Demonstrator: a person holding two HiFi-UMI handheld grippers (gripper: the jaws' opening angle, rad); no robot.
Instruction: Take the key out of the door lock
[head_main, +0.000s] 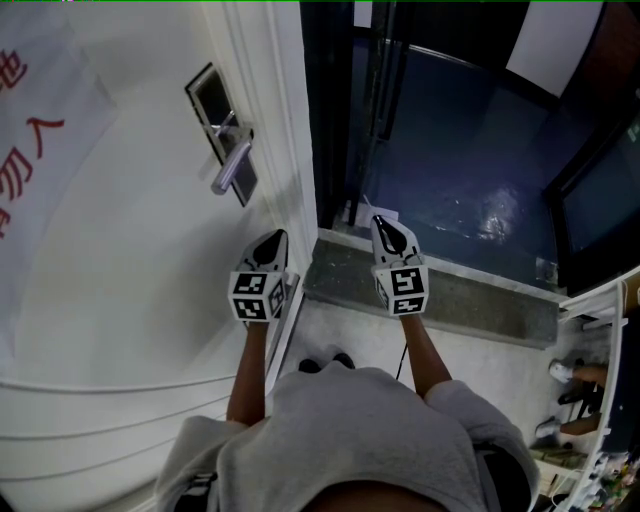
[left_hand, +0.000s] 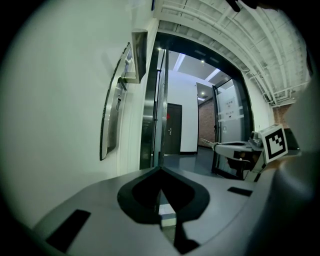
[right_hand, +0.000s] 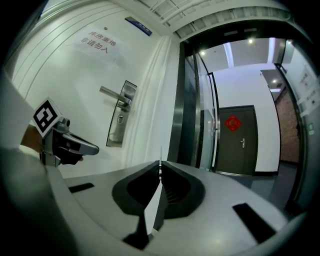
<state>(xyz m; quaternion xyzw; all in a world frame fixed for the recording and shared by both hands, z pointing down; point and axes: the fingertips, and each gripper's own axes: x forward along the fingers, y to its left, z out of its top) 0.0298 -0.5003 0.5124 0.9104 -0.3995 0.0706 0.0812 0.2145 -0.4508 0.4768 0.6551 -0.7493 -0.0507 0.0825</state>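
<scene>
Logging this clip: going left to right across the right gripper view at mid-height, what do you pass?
First the left gripper → lock plate with its lever handle → dark door frame → far dark door with a red ornament.

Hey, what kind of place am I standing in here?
Probably an indoor building corridor, at an open doorway: a white door with a silver lever handle, a glossy dark floor beyond a grey stone threshold, and a dark door with a red ornament further along.
</scene>
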